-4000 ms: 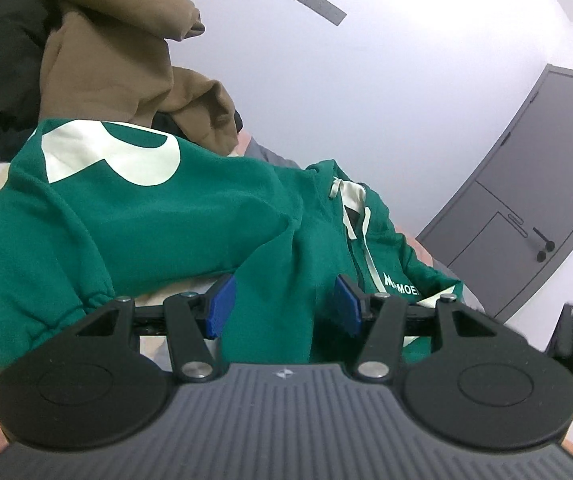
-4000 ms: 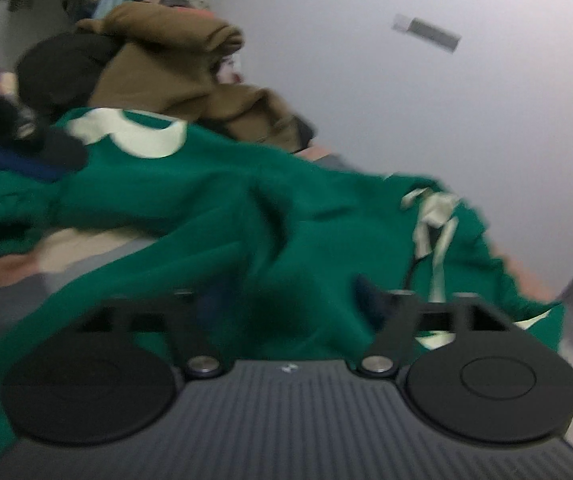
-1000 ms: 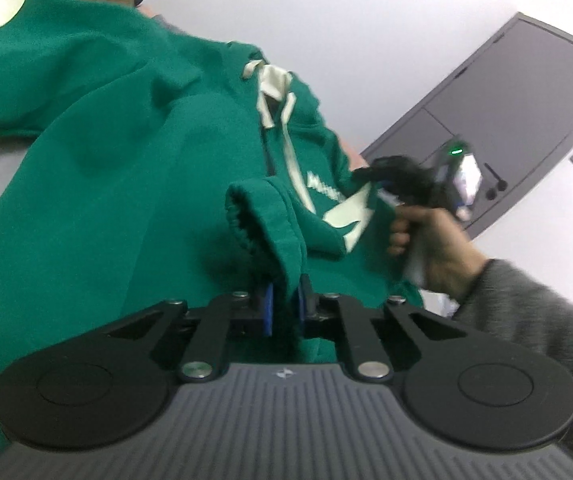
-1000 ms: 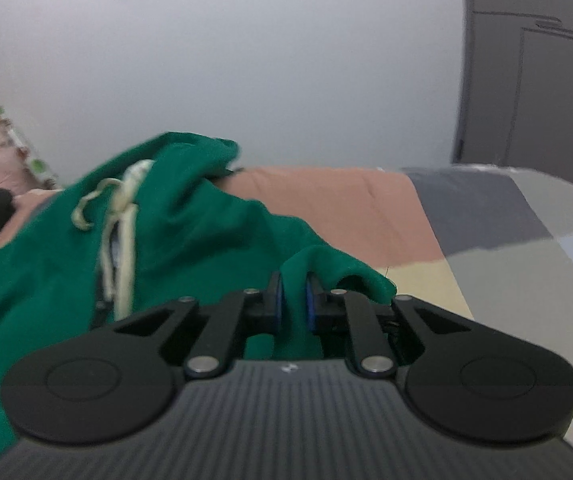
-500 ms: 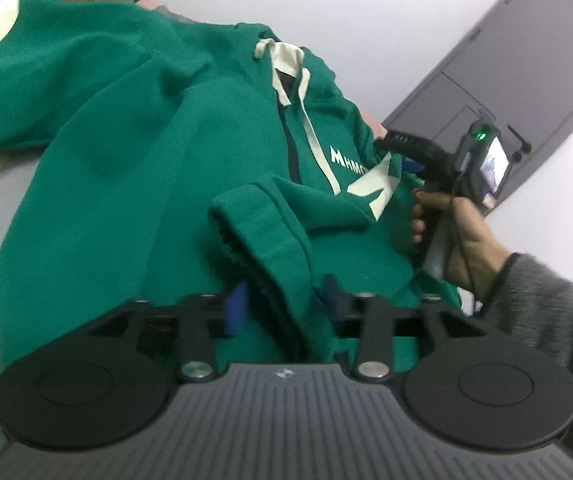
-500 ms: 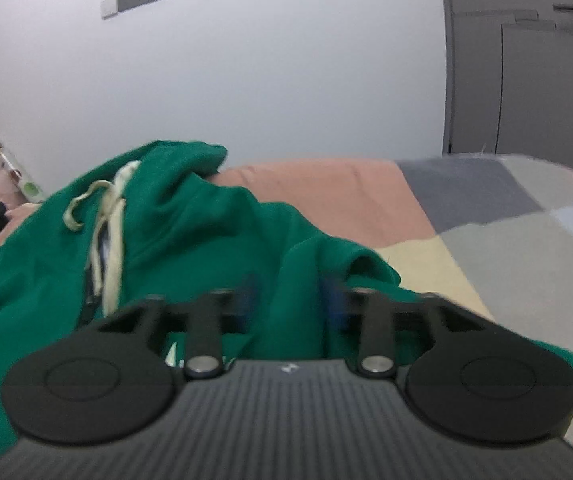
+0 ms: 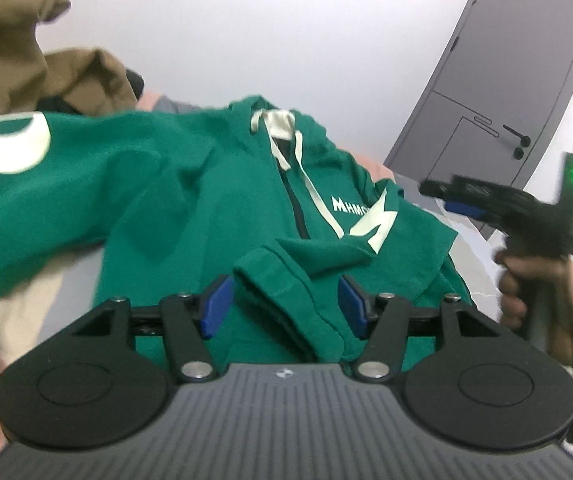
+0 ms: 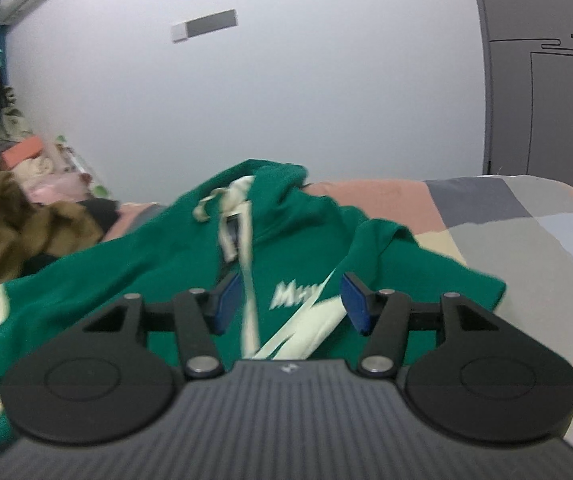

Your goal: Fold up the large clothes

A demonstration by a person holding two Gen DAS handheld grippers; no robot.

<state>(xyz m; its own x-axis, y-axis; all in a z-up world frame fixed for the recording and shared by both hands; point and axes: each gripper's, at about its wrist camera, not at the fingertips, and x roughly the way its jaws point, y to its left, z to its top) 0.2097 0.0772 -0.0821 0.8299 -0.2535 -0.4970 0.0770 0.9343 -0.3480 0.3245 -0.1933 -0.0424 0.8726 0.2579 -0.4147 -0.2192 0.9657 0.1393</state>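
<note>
A green zip hoodie (image 7: 190, 200) with cream drawstrings and white lettering lies spread on the bed. One sleeve is laid across its front, cuff (image 7: 286, 292) toward me. My left gripper (image 7: 284, 307) hovers over that cuff. Its jaws are opening, and the cuff lies loose between the blue pads (image 7: 216, 306), untouched. In the left wrist view the right gripper (image 7: 458, 200) is at the right, held by a hand (image 7: 546, 300). My right gripper (image 8: 291, 305) stands open above the hoodie's (image 8: 306, 240) chest lettering, with nothing gripped.
A pile of brown and black clothes (image 7: 14, 60) sits at the far left of the bed, also seen as brown clothes (image 8: 6, 232). The patchwork bed cover (image 8: 526, 232) shows bare to the right of the hoodie. A grey door (image 7: 506, 80) and a white wall stand behind.
Both grippers were shut on folds of green fabric. Both have opened, let go and drawn back. The sleeve cuff now rests on the hoodie's front.
</note>
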